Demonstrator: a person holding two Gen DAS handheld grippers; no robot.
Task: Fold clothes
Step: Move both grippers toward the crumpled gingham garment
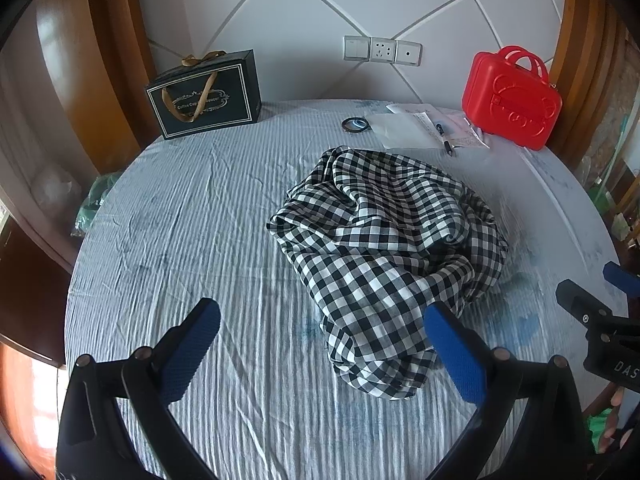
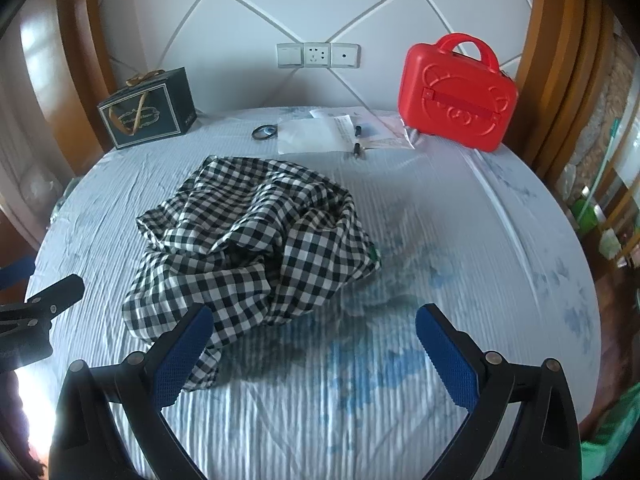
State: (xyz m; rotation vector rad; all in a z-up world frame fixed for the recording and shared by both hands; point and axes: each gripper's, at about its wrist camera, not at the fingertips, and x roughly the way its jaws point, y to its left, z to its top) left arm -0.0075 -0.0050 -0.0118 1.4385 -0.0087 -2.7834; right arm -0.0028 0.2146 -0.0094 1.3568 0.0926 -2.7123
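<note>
The black-and-white checked garment [image 1: 384, 256] lies in a crumpled heap on the striped bedsheet [image 1: 200, 240], rumpled and not folded, with loose layers bunched over one another and no clear hem or sleeve to be made out. The left gripper [image 1: 322, 344] hangs just short of the heap's near edge with its jaws spread wide and nothing between them; the right gripper [image 2: 314, 344] hangs off the heap's near right side, likewise spread and empty, one finger overlapping the cloth's near corner in its own view. The main risk I judge is a blind pinch: closing on the heap as it lies could take several layers at once, or catch the sheet beneath along with the cloth, so a lift would drag a twisted bundle rather than open a flat panel. Beyond the heap, towards the wall, lie papers [image 2: 316, 136], a pen [image 2: 357, 148] and a dark ring [image 2: 264, 132], with a red case [image 2: 456, 96] beyond-right and a dark gift box [image 2: 148, 112] beyond-left; spreading the garment wide could sweep the papers and pen.
</note>
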